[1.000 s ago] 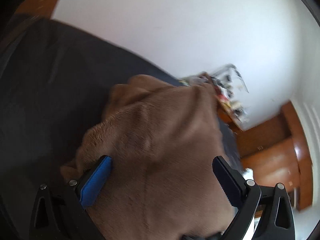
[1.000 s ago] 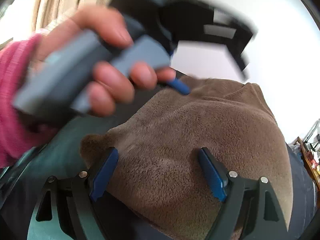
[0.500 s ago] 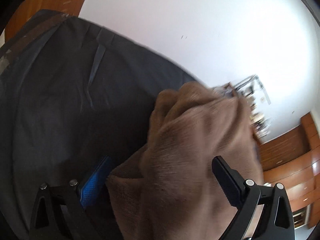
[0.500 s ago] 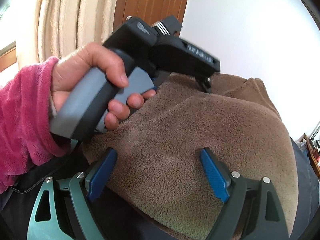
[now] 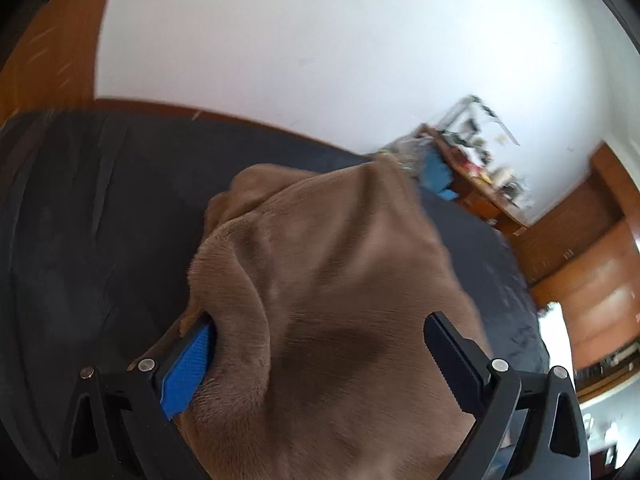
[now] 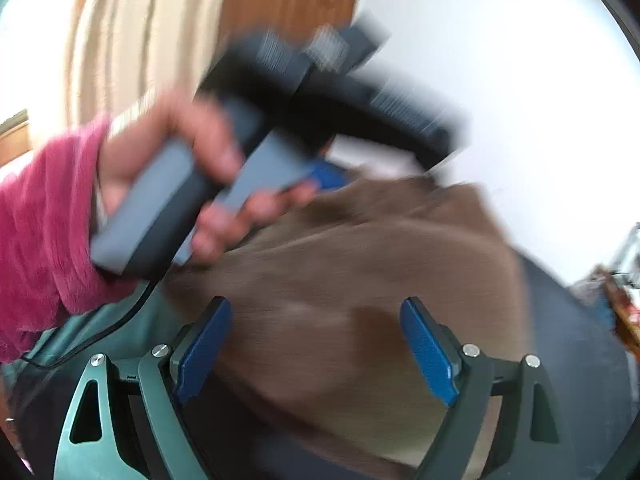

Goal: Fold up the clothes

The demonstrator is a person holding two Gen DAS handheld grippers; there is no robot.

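Two wrist fisheyes, close over brown garment (image 5: pixel 340 300), both sharing it and dark surface (image 5: pixel 100 220)

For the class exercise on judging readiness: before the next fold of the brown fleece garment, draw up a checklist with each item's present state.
1. Left gripper open around the brown fleece garment: ok.
2. Right gripper open over the garment: ok.
3. Either gripper pinching the cloth: not ok, both jaws stand wide.
4. Dark bed cover bare beside the garment: ok.
5. Right wrist view sharp: not ok, blurred.
6. Garment edges aligned: cannot tell.
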